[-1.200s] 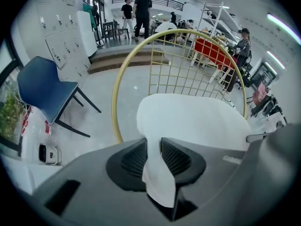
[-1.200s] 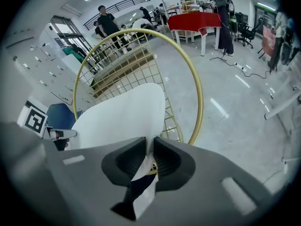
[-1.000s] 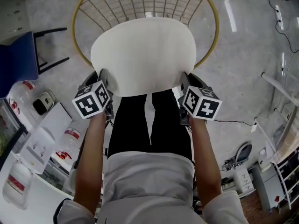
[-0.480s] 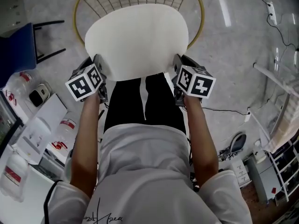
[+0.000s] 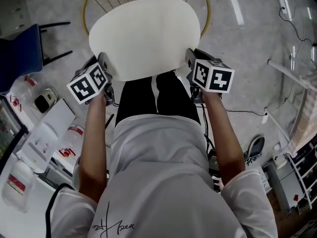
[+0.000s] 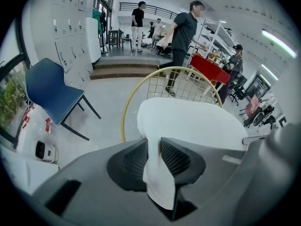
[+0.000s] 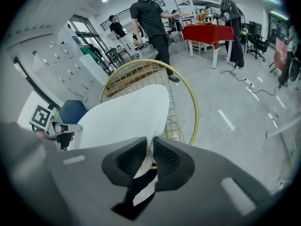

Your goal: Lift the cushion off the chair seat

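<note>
Gold wire chair [image 7: 136,76] underneath, big white cushion [image 5: 146,33] held over it, near left edge pinched deep in the left gripper [image 6: 153,147], near right edge nipped in the right gripper [image 7: 151,147], both pairs of fingers [image 6: 175,157] narrow and tight on the fabric, cushion spanning between them.

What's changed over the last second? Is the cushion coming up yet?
Yes. The left gripper and right gripper have both risen, carrying the cushion up with them. It now hides more of the wire chair beneath. Nothing was newly grasped or released: each gripper stays shut on a near edge of the cushion. The blue chair has not moved.
</note>
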`<act>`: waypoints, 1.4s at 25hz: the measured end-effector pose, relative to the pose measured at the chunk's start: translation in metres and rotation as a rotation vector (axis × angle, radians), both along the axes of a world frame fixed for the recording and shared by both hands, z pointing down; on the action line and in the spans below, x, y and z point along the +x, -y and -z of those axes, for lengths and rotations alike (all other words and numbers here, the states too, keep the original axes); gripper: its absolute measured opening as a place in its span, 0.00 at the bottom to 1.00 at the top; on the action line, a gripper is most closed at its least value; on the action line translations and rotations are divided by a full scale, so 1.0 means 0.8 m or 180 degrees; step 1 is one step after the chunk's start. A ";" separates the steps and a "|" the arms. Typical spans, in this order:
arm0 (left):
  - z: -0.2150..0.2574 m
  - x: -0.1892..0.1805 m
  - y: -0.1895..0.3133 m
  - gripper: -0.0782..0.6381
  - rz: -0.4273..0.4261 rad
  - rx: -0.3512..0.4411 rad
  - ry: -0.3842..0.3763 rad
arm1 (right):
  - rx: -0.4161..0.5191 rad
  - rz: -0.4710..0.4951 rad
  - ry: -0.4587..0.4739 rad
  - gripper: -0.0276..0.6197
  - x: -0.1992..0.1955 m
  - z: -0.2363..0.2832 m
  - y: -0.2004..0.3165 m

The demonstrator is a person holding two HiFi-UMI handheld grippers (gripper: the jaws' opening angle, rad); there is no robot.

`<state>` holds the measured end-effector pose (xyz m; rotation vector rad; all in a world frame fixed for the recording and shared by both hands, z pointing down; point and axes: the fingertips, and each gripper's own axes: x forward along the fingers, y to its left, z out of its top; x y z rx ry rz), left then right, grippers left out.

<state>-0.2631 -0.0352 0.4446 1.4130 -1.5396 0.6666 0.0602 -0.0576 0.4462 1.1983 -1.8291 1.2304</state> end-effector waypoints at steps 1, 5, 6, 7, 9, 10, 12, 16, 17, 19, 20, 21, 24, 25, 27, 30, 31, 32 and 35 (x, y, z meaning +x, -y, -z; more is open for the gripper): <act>0.006 0.001 -0.001 0.23 0.0001 0.0013 -0.0016 | 0.0009 0.0006 0.0014 0.13 0.000 0.005 0.001; 0.027 0.009 -0.008 0.23 0.0025 0.0035 -0.0130 | 0.0022 0.0045 0.0056 0.13 0.008 0.030 0.002; 0.031 0.009 -0.008 0.23 0.0027 0.0046 -0.0144 | 0.0026 0.0048 0.0064 0.13 0.009 0.036 0.002; 0.036 0.009 -0.009 0.23 0.0031 0.0059 -0.0153 | 0.0032 0.0055 0.0075 0.13 0.009 0.042 0.002; 0.047 0.007 -0.009 0.23 0.0040 0.0094 -0.0164 | 0.0048 0.0076 0.0098 0.13 0.007 0.052 0.001; 0.053 0.005 -0.009 0.23 0.0042 0.0115 -0.0168 | 0.0055 0.0084 0.0111 0.13 0.005 0.057 0.000; 0.063 0.003 -0.009 0.23 0.0035 0.0157 -0.0175 | 0.0066 0.0094 0.0134 0.12 0.003 0.064 -0.001; 0.078 -0.002 -0.010 0.23 0.0001 0.0228 -0.0210 | 0.0101 0.0114 0.0171 0.12 -0.002 0.083 -0.003; 0.083 -0.003 -0.011 0.23 0.0001 0.0241 -0.0227 | 0.0110 0.0113 0.0181 0.12 -0.003 0.088 -0.004; 0.093 0.000 -0.011 0.23 0.0027 0.0270 -0.0305 | 0.0134 0.0115 0.0186 0.12 -0.001 0.097 -0.003; 0.097 0.002 -0.011 0.22 0.0040 0.0282 -0.0352 | 0.0141 0.0116 0.0182 0.12 0.000 0.100 -0.003; 0.101 0.002 -0.012 0.22 0.0045 0.0292 -0.0386 | 0.0144 0.0116 0.0182 0.12 0.000 0.103 -0.003; 0.111 0.000 -0.011 0.22 0.0043 0.0339 -0.0428 | 0.0163 0.0109 0.0209 0.12 -0.003 0.113 -0.002; 0.114 -0.002 -0.010 0.22 0.0043 0.0366 -0.0440 | 0.0181 0.0111 0.0212 0.12 -0.004 0.118 -0.001; 0.120 -0.003 -0.006 0.22 0.0039 0.0428 -0.0469 | 0.0222 0.0117 0.0213 0.12 -0.005 0.127 0.003; 0.129 -0.003 -0.001 0.22 0.0041 0.0491 -0.0504 | 0.0264 0.0121 0.0225 0.12 -0.006 0.139 0.008; 0.133 -0.004 0.000 0.22 0.0044 0.0507 -0.0507 | 0.0276 0.0125 0.0234 0.12 -0.008 0.142 0.010; 0.137 -0.005 0.002 0.22 0.0048 0.0528 -0.0513 | 0.0288 0.0132 0.0247 0.12 -0.009 0.145 0.011; 0.149 -0.010 0.004 0.22 0.0059 0.0582 -0.0507 | 0.0322 0.0163 0.0285 0.12 -0.015 0.155 0.014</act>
